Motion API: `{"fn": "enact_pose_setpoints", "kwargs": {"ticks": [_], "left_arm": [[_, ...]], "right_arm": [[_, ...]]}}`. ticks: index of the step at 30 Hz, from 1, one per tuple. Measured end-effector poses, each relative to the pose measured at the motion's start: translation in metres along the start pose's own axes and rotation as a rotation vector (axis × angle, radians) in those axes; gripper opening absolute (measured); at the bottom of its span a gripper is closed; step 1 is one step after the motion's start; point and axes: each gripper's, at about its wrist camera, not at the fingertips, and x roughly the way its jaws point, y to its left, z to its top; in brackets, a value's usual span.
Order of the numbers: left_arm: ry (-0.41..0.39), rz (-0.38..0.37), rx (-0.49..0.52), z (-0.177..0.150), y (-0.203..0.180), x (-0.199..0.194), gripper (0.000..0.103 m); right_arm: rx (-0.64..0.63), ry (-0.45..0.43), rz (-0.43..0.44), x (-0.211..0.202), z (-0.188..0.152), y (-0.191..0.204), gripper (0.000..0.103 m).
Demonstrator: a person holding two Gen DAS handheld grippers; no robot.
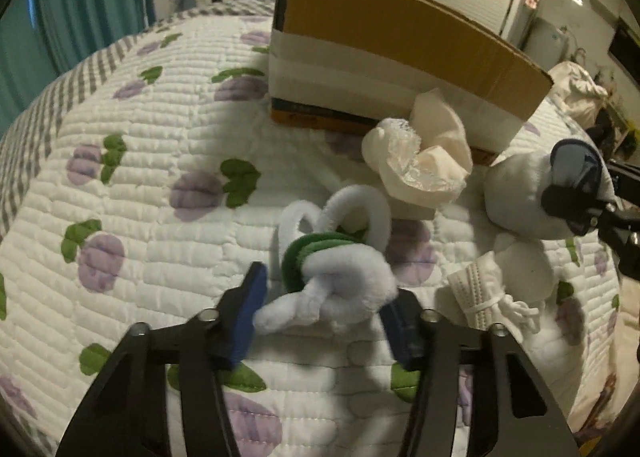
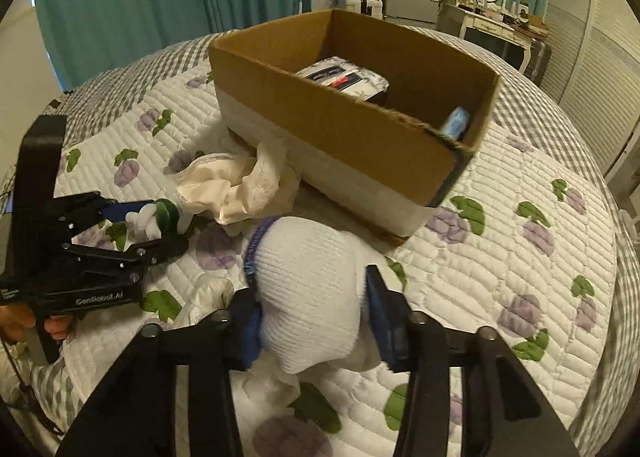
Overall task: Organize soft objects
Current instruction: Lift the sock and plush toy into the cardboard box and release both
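Left gripper (image 1: 320,317) low at 6 o'clock in the left wrist view, jaws apart, straddling the white-and-green fuzzy toy (image 1: 340,269). The toy's white end sits between the blue pads (image 1: 246,317); cannot tell if either pad actually touches it. The toy's green band and white loops stick out ahead of the jaws toward 12 o'clock, lying on the quilted bed (image 1: 132,193).

Right gripper (image 2: 312,321) at 6 o'clock in the right wrist view, jaws clamped on the white knit sock bundle (image 2: 312,289). Both pads press its sides, and the purple-trimmed cuff end points out to 11 o'clock. In the left view that gripper comes in from 3 o'clock with the bundle (image 1: 520,193) in it.

Crumpled cream cloth (image 2: 236,189) on the bed at 10 o'clock of the sock bundle, lying against the near wall of the cardboard box (image 2: 360,129). Box open on top, at 12 o'clock, with a patterned pack (image 2: 344,77) and a small blue item (image 2: 456,123) inside. Folded white mask (image 1: 480,297) on the bed just right of the left jaws, at 4 o'clock of the toy.
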Motion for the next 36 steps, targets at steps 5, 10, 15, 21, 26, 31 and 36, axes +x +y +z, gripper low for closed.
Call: {"fn": "enact_pose_setpoints", "kwargs": {"ticks": [5,10,15,21,26,31,36], "left_arm": [[-0.022,-0.026,0.007,-0.001,-0.003,-0.012,0.037],[-0.061,-0.030,0.041,0.001,-0.010,-0.029,0.032],[-0.118,-0.037,0.056,0.002,-0.013,-0.056,0.032],[-0.235,-0.054,0.093,0.019,-0.018,-0.104,0.032],[-0.327,-0.070,0.134,0.047,-0.026,-0.140,0.032],[-0.386,-0.091,0.150,0.085,-0.035,-0.151,0.032],[-0.392,-0.076,0.167,0.125,-0.042,-0.130,0.032]], "right_arm": [[0.035,-0.025,-0.005,-0.022,0.001,-0.010,0.036],[0.060,-0.065,-0.017,-0.046,0.006,-0.014,0.035],[0.066,-0.114,-0.028,-0.074,0.016,-0.005,0.035],[0.070,-0.198,-0.038,-0.111,0.031,0.007,0.035],[0.080,-0.287,-0.051,-0.143,0.055,0.012,0.035],[0.070,-0.357,-0.080,-0.157,0.087,0.014,0.035],[0.128,-0.392,-0.081,-0.136,0.119,-0.002,0.035]]}}
